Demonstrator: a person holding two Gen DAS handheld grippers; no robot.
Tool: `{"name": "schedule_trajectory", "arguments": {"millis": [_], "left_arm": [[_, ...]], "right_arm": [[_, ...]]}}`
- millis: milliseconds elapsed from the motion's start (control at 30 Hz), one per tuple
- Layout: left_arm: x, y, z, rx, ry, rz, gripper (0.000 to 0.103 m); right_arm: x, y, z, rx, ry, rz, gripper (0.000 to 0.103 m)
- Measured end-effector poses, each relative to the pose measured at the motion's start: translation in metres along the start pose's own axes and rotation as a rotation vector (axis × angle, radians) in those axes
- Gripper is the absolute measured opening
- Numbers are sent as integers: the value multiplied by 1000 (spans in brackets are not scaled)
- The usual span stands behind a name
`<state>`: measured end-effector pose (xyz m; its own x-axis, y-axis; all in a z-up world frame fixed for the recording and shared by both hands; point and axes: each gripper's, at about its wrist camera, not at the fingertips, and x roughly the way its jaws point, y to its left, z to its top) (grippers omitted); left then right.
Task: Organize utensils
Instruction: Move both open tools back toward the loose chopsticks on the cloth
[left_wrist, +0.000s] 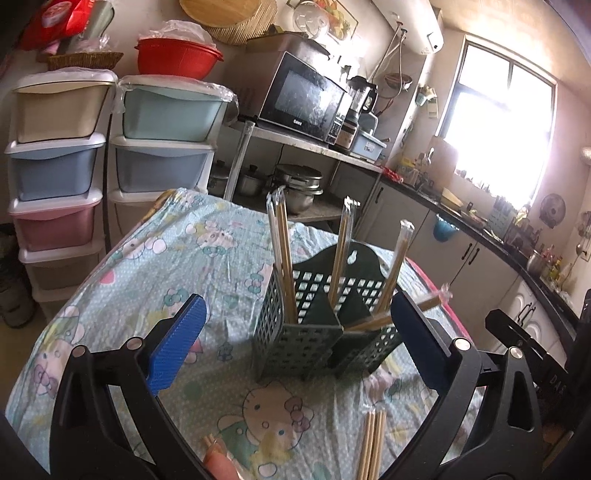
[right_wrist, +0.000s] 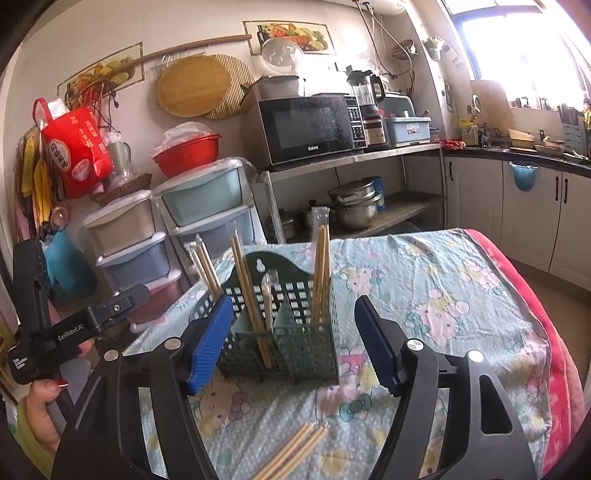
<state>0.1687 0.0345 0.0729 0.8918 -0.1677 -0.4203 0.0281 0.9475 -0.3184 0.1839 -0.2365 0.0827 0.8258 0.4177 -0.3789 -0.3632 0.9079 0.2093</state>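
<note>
A dark green perforated utensil holder (left_wrist: 317, 332) stands on the Hello Kitty tablecloth (left_wrist: 155, 266); it also shows in the right wrist view (right_wrist: 295, 332). Several plastic-wrapped pairs of wooden chopsticks (left_wrist: 280, 251) stand in its compartments, and one pair (left_wrist: 402, 314) leans out low to the right. More wrapped chopsticks (left_wrist: 373, 443) lie loose on the cloth in front, also in the right wrist view (right_wrist: 291, 452). My left gripper (left_wrist: 299, 339) is open and empty, its blue fingers either side of the holder. My right gripper (right_wrist: 293, 339) is open and empty, also straddling the holder.
Stacked pastel plastic drawers (left_wrist: 55, 166) stand left of the table. A steel shelf carries a microwave (right_wrist: 310, 125), with pots (right_wrist: 354, 206) below. White cabinets (right_wrist: 517, 210) and a cluttered counter run along the right. The left gripper's body (right_wrist: 62, 325) shows at the left edge.
</note>
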Motion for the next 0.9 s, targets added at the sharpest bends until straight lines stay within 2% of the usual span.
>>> {"name": "schedule_trajectory", "arguments": {"millis": [900], "left_arm": [[-8,1,-48,65,120,31,92]], "right_arm": [[-12,6,-37,-22,126,-9,63]]}}
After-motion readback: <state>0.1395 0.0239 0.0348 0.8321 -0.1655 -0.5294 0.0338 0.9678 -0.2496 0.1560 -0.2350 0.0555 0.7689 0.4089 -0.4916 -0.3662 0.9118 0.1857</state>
